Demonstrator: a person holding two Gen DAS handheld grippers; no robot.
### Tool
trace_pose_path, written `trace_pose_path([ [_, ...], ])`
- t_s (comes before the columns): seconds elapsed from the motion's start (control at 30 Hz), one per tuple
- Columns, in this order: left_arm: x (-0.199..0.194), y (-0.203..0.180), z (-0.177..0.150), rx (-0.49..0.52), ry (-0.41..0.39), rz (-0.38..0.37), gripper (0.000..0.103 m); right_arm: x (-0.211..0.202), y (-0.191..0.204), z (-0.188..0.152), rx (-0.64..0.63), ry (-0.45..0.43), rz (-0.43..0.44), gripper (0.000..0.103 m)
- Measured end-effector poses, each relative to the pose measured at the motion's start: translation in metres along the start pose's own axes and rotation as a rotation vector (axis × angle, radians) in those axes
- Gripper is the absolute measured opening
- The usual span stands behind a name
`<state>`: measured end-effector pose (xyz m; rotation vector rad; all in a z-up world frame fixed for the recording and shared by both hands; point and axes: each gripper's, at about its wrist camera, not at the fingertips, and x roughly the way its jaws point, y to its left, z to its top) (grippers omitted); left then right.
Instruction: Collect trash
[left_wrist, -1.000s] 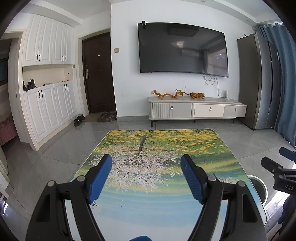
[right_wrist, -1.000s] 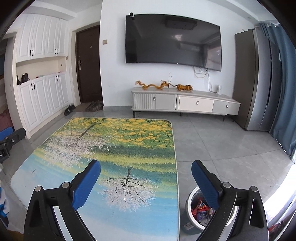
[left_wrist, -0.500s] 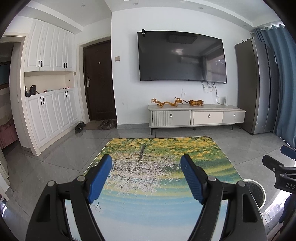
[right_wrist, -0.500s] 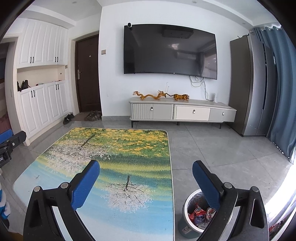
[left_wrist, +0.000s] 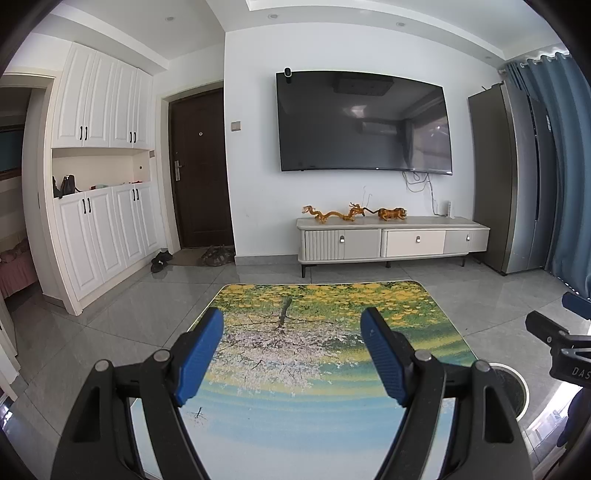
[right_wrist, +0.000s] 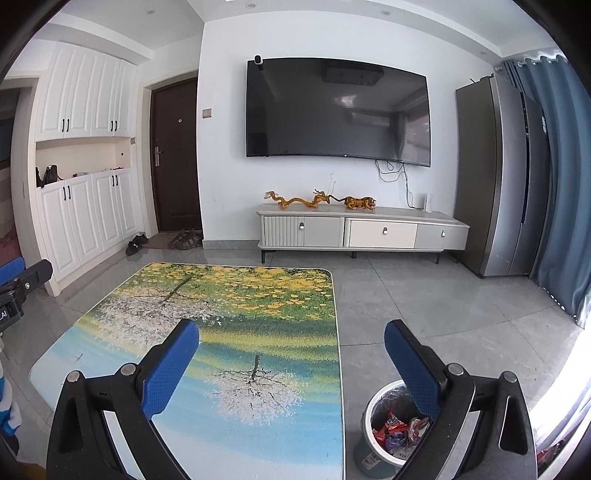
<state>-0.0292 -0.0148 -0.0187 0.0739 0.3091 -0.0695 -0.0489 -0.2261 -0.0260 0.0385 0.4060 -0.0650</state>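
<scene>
Both views tipped upward since a second ago, so more wall shows now. Wrappers sit in the trash bin (right_wrist: 393, 428) beside the table (right_wrist: 236, 332). Left gripper (left_wrist: 291, 356) and right gripper (right_wrist: 291, 365) gape empty; looks finished.

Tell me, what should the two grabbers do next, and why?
Probably just rest. Both the left gripper and the right gripper are open and hold nothing. The table shows no trash on it, and the bin beside it already has wrappers inside. So the pickup looks finished, as far as these views show.
</scene>
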Motion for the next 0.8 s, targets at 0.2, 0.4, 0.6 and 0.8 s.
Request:
trace_pose_path([
  [0.2,-0.0016,0.0000,0.0008,-0.003,0.003,-0.002,0.076,-0.0058,-0.0028,0.0006,0.005,-0.009,-0.001,0.102],
  [0.4,-0.0022,-0.0007,0.0018,0.003,0.011,-0.005,0.076,-0.0092,-0.0054,0.0010,0.013,-0.017,-0.003,0.102],
  [0.6,-0.0021,-0.0055,0.0018,0.015,0.025,-0.016,0.076,-0.0104,-0.0067,-0.0001,0.018,-0.013,-0.004,0.102],
  [0.8,0.0021,-0.0082,0.0009,0.023,0.044,-0.023,0.076,-0.0093,-0.0092,-0.0014,0.026,-0.005,-0.009,0.103],
])
